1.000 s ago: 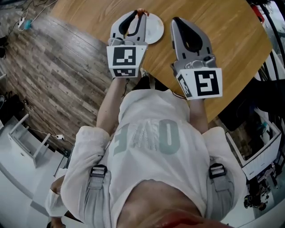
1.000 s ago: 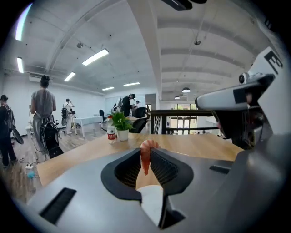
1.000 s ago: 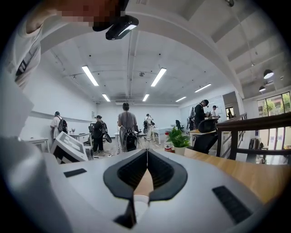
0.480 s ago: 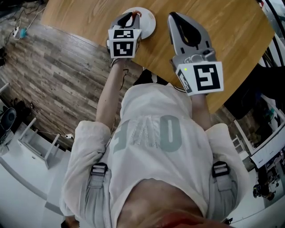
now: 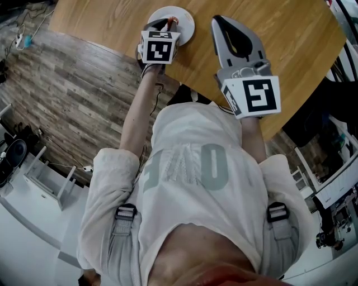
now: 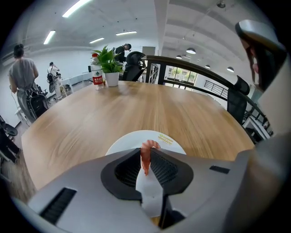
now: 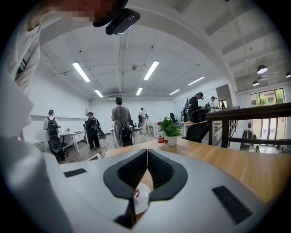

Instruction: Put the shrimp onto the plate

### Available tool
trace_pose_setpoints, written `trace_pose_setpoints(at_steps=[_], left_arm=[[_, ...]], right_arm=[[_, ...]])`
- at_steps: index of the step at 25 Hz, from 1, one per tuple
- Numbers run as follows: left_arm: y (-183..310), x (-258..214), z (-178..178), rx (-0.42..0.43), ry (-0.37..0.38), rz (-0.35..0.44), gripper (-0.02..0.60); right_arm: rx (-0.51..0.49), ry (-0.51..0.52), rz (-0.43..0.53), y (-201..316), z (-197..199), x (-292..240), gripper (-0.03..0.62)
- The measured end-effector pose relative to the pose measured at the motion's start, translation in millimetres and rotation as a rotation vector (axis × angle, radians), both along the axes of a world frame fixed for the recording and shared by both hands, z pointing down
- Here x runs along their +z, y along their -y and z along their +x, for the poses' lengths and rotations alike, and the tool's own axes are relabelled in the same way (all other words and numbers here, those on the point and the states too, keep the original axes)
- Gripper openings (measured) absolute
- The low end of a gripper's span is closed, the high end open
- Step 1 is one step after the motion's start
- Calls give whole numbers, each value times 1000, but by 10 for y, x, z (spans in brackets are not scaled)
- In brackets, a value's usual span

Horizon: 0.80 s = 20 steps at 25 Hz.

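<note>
A pink shrimp (image 6: 145, 157) hangs tail-down between the pads of my left gripper (image 6: 146, 154), which is shut on it. Directly below lies the round white plate (image 6: 168, 141) on the wooden table (image 6: 182, 104). In the head view the left gripper (image 5: 166, 23) tilts steeply over the plate (image 5: 184, 17) near the table's left edge, with the shrimp (image 5: 174, 22) at its tip. My right gripper (image 5: 220, 22) hovers beside it to the right, shut and empty. Through the right gripper (image 7: 147, 154) I glimpse the plate (image 7: 142, 200) below the closed jaws.
A potted plant (image 6: 108, 68) and a bottle (image 6: 95, 73) stand at the table's far end. The table's edge (image 5: 112, 53) drops to wooden flooring on the left. Several people with backpacks (image 7: 120, 120) stand in the room behind. Black chairs (image 6: 236, 98) sit beyond the table's right side.
My left gripper has moved forward and tipped more steeply over the plate, still holding the shrimp. The right gripper has hardly moved.
</note>
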<state>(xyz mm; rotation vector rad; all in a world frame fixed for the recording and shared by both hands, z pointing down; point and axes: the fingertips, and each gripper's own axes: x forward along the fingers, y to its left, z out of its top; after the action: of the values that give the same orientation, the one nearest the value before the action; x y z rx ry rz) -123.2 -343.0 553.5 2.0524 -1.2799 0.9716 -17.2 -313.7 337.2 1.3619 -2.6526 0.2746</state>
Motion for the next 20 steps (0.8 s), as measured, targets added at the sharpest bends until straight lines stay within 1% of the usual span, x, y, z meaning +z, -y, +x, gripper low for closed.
trace_pose_setpoints(at_steps=[5,7,12,15,17,19,20], left_arm=[[68,5,-32,-3,5,5,69],[83,8,-21,-10,-4,11,71],[94,6,17,-25,1,14,71],[83,19,17,-10,9,13,72],[65,31,32,6,8,13,101],[41,25,62,5,-15,12,135],[32,16,73,2,-23,14,137]], right_arm=[[-1,2,-1,1,-41,10,20],[-2,5,2,0,-47,3,20],[9,9,2,10,22,-7,20],[16,9,2,21,50,-11,20],[19,11,4,26,57,-18,20],[21,13,6,21,64,-25,20],[22,13,6,15,68,-25,20]])
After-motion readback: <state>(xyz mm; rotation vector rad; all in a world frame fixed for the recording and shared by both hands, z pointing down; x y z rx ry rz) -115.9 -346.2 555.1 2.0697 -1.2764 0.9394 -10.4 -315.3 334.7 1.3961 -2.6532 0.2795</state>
